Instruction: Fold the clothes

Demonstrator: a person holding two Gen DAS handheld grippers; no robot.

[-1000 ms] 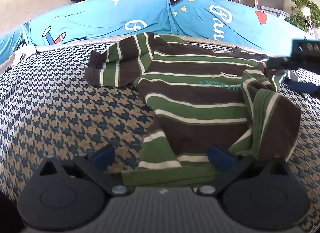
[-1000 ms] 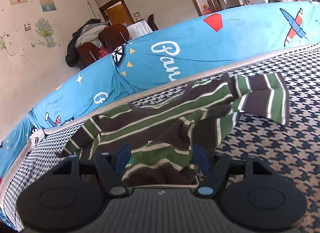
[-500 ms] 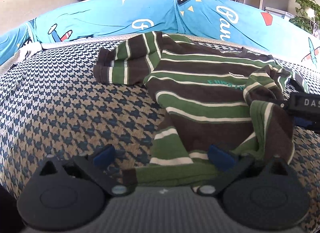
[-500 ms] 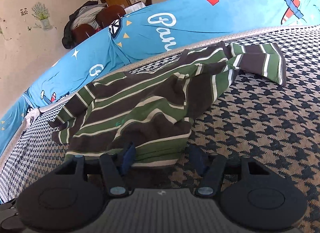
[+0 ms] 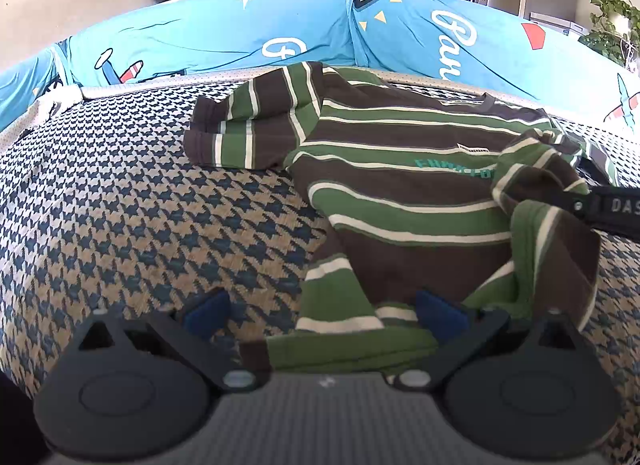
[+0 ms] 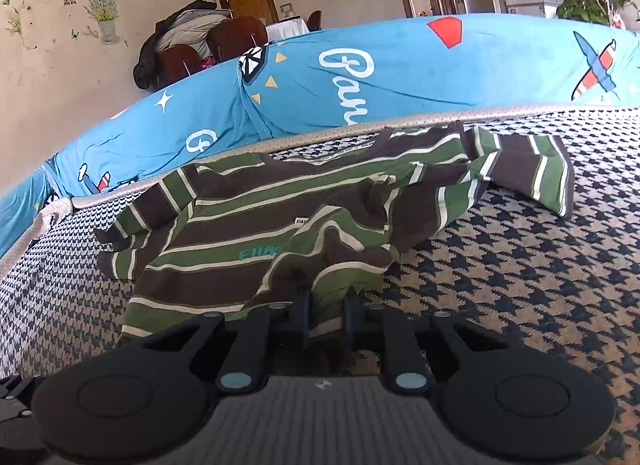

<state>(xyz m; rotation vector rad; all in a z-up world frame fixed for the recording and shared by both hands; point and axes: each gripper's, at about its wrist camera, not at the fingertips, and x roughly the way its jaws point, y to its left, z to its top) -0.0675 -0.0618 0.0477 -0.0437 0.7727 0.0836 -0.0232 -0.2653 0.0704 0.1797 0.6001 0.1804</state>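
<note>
— So where's the shirt (image 5: 404,185)?
— Spread on the houndstooth bed (image 5: 120,225), front up, one sleeve (image 5: 248,129) out flat, the right side bunched back over the chest.
— And the right claw (image 6: 326,319)?
— Clenched on a fold of that bunched side, pads nearly together.
— The left claw (image 5: 324,311)?
— Released; its blue pads (image 5: 206,311) stand wide, straddling the hem (image 5: 344,349), which lies loose between them.
</note>
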